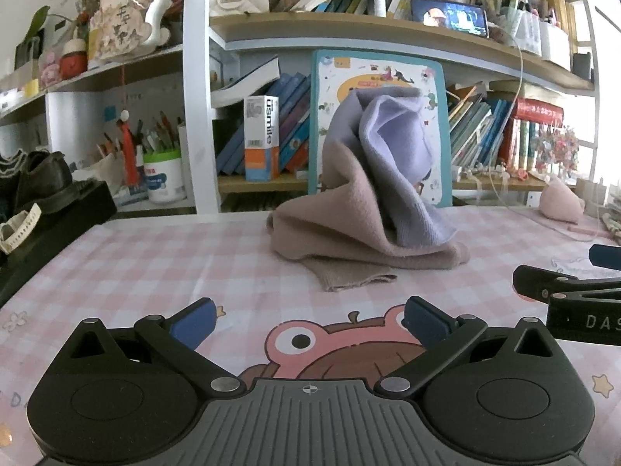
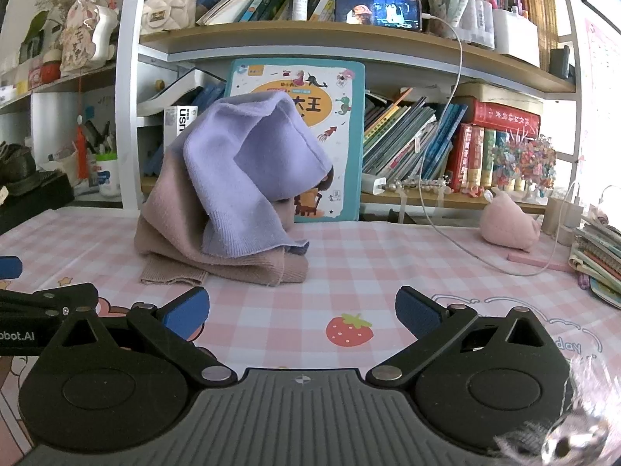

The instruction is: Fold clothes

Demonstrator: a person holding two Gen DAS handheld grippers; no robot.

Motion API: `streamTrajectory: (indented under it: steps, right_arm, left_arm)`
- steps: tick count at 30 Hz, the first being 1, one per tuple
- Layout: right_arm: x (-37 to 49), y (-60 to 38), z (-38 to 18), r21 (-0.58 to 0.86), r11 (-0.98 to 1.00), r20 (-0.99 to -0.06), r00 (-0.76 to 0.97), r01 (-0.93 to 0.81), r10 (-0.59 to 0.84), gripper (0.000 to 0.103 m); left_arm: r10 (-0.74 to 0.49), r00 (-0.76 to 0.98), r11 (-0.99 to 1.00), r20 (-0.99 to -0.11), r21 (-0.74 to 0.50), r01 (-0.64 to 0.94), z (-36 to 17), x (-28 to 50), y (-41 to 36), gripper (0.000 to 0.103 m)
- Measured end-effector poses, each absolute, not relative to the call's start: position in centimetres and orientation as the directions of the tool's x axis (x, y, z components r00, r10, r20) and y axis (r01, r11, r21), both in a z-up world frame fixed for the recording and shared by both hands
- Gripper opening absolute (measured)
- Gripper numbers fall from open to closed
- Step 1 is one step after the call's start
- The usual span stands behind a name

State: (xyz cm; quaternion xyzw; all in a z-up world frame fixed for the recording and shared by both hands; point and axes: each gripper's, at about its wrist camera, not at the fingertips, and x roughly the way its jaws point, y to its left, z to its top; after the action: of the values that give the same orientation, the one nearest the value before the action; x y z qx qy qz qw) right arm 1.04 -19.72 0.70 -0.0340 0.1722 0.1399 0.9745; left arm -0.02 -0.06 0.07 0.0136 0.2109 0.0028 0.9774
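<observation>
A crumpled knit garment [image 1: 361, 202], lilac on top and dusty pink below, is heaped upright on the pink checked tablecloth [image 1: 155, 264] and leans on a picture book. The right wrist view shows the same garment [image 2: 236, 202] ahead and to the left. My left gripper [image 1: 308, 324] hovers over the cloth short of the heap, open, with nothing between its blue pads [image 1: 194, 320]. My right gripper [image 2: 302, 312] is open too and empty. Each gripper shows at the other view's edge: the right gripper [image 1: 574, 283] and the left gripper [image 2: 42, 303].
A teal picture book [image 2: 337, 116] stands behind the garment against the bookshelf [image 1: 388, 27]. A black box with shoes [image 1: 46, 202] sits at the left edge. A pink plush [image 2: 508, 223], a white charging cable [image 2: 458, 233] and stacked books [image 2: 597, 260] lie at the right.
</observation>
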Motion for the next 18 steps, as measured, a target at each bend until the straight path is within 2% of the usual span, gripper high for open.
streamTrajectory:
  steps: [18]
  right_arm:
    - [1.04,-19.86,0.75,-0.009,0.96,-0.349,0.9,-0.28,0.259,0.103]
  left_arm:
    - [0.03,0.91,0.998,-0.414,0.054,-0.008,-0.19,0.05,-0.77,0.103]
